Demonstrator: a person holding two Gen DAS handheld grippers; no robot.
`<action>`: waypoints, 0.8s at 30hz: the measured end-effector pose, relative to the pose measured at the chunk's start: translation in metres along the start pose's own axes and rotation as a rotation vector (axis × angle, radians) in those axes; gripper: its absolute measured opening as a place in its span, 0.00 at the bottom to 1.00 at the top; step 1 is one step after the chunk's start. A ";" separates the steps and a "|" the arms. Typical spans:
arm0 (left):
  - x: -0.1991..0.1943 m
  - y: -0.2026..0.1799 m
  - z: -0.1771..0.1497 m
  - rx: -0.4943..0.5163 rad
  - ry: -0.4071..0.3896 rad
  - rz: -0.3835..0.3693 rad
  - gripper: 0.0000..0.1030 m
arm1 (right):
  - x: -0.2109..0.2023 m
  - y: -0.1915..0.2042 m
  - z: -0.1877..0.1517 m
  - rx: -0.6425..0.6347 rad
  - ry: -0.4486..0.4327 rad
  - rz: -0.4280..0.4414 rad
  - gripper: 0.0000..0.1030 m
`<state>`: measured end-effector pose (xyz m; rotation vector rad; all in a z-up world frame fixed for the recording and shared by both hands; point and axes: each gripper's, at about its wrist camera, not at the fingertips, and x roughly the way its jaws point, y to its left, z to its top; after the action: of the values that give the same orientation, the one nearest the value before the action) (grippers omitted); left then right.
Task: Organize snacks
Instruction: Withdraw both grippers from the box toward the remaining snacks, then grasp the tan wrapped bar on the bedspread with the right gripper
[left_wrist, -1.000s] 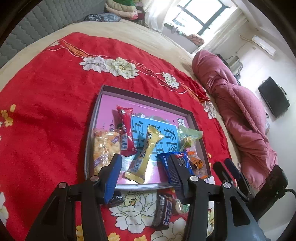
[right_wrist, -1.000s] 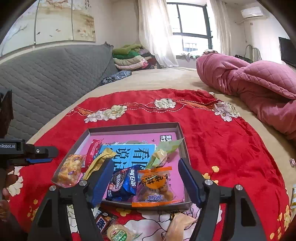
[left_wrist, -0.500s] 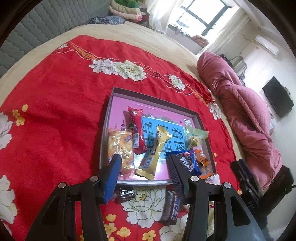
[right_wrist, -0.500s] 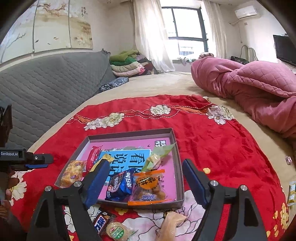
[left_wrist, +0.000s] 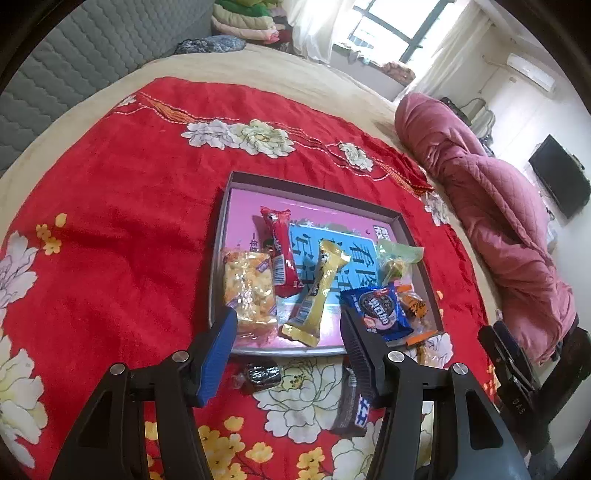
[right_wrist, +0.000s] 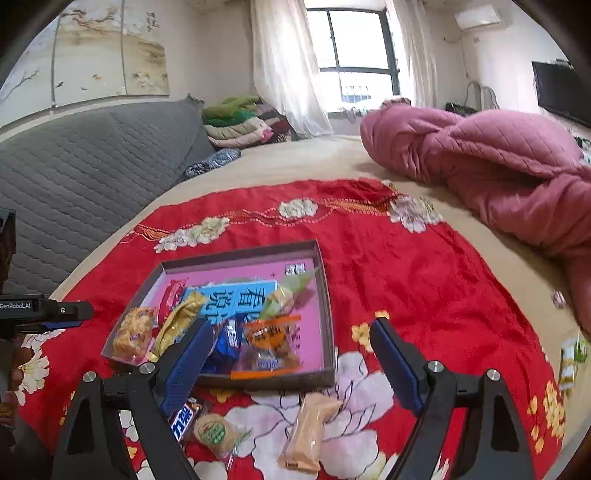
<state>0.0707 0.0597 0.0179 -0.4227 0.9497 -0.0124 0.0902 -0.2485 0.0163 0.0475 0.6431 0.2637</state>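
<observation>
Beige snack bar (right_wrist: 308, 430) shows only right-wrist.

Daylit window (right_wrist: 356, 62), grey padded headboard (right_wrist: 85, 166), wall television (right_wrist: 561, 92).

Glossy plastic film wraps the snack packets (left_wrist: 317, 291), the shallow box (right_wrist: 325, 295) appears to be matt cardboard with a printed pink paper lining, and the red floral blanket (left_wrist: 122, 221) is plush, napped cloth.

Left claw (left_wrist: 288, 345) opening, empty, above snack-filled tray (left_wrist: 218, 258), apparently untouched.
</observation>
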 end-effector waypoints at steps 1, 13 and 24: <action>-0.001 -0.001 -0.001 0.010 -0.004 0.014 0.58 | 0.000 0.000 -0.002 0.005 0.007 -0.003 0.84; 0.000 -0.001 -0.017 0.041 0.033 0.034 0.58 | -0.007 0.000 -0.018 0.003 0.052 -0.025 0.84; 0.014 0.000 -0.036 0.035 0.109 0.040 0.58 | -0.006 0.004 -0.026 -0.009 0.092 -0.027 0.84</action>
<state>0.0502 0.0447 -0.0116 -0.3737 1.0634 -0.0155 0.0691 -0.2475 -0.0004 0.0184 0.7340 0.2437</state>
